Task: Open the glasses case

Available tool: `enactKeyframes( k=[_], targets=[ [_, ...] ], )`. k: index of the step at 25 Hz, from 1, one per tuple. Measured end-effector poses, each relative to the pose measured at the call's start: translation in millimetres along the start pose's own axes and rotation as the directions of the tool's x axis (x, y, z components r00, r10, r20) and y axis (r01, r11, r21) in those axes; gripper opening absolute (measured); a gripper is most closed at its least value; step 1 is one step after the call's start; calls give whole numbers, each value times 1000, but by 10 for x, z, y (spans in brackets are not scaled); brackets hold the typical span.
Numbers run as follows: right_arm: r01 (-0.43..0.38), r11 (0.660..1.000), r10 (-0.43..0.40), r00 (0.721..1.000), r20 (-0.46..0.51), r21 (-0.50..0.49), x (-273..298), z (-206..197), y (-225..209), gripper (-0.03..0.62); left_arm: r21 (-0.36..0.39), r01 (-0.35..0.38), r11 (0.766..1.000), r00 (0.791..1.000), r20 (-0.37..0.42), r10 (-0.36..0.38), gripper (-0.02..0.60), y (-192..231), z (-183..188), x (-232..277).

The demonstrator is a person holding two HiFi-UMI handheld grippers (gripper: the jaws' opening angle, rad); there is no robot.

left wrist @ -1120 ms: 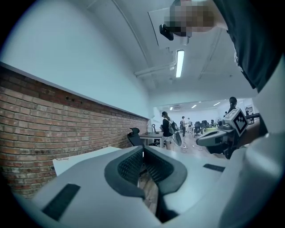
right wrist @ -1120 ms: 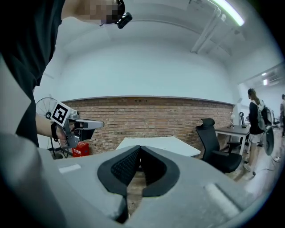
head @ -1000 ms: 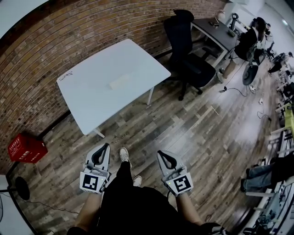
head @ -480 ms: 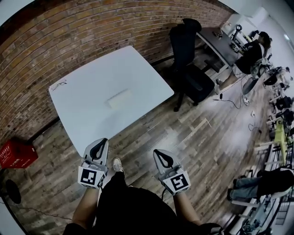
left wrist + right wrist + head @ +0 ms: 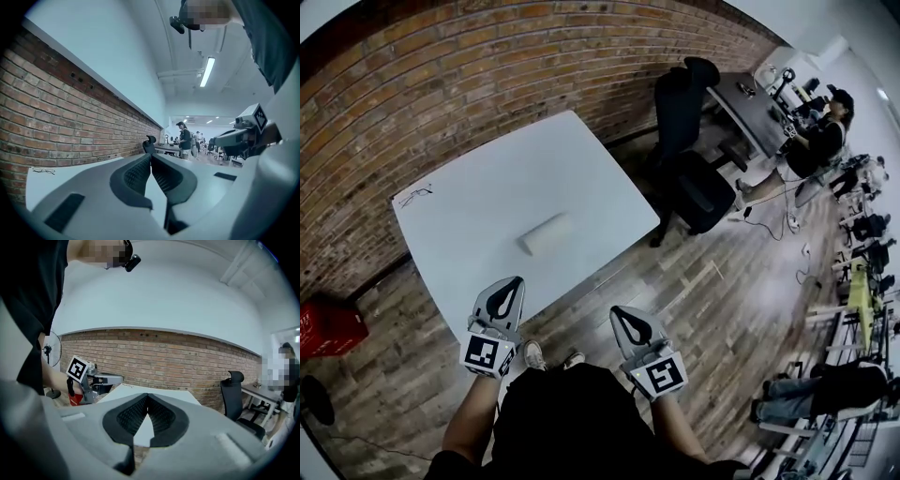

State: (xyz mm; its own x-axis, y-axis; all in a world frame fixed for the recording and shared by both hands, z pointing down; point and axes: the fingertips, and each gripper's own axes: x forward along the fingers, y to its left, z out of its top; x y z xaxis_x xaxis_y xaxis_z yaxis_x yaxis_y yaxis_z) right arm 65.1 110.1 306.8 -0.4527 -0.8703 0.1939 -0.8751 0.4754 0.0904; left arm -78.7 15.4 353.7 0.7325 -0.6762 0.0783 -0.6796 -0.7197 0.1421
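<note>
A white glasses case [image 5: 546,234] lies closed near the middle of the white table [image 5: 478,202] in the head view. My left gripper [image 5: 512,282] hangs at the table's near edge, shut with nothing in it. My right gripper [image 5: 619,314] is over the wooden floor to the right of that edge, also shut and empty. In the left gripper view the left gripper's tips [image 5: 151,154] meet; the table top [image 5: 70,171] shows beyond them. In the right gripper view the right gripper's tips [image 5: 147,395] meet, with the table [image 5: 136,392] ahead. The case is hidden in both gripper views.
A brick wall [image 5: 441,84] runs behind the table. A black office chair [image 5: 689,141] stands to its right, a desk [image 5: 759,103] and a seated person [image 5: 825,131] beyond. A red crate [image 5: 328,326] sits on the floor at left. Small glasses-like wire [image 5: 417,194] lies at the table's far left corner.
I have walked up to the table: it and the case have come nearer and lower in the head view. Both grippers stay shut and now reach the table's near edge.
</note>
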Motion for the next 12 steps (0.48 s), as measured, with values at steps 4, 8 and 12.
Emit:
enactKeyframes(
  k=[4, 8, 12],
  targets=[
    [-31, 1000, 31, 999, 8, 0, 211, -9, -182, 5, -11, -36, 999, 999, -20, 36, 12, 134, 29, 133],
    [-94, 996, 94, 995, 28, -11, 405, -30, -427, 5, -8, -95, 995, 995, -30, 95, 12, 213, 10, 267],
    [-195, 977, 197, 980, 17, -84, 632, -78, -620, 5, 7, -170, 985, 984, -44, 170, 12, 283, 1, 275]
  ],
)
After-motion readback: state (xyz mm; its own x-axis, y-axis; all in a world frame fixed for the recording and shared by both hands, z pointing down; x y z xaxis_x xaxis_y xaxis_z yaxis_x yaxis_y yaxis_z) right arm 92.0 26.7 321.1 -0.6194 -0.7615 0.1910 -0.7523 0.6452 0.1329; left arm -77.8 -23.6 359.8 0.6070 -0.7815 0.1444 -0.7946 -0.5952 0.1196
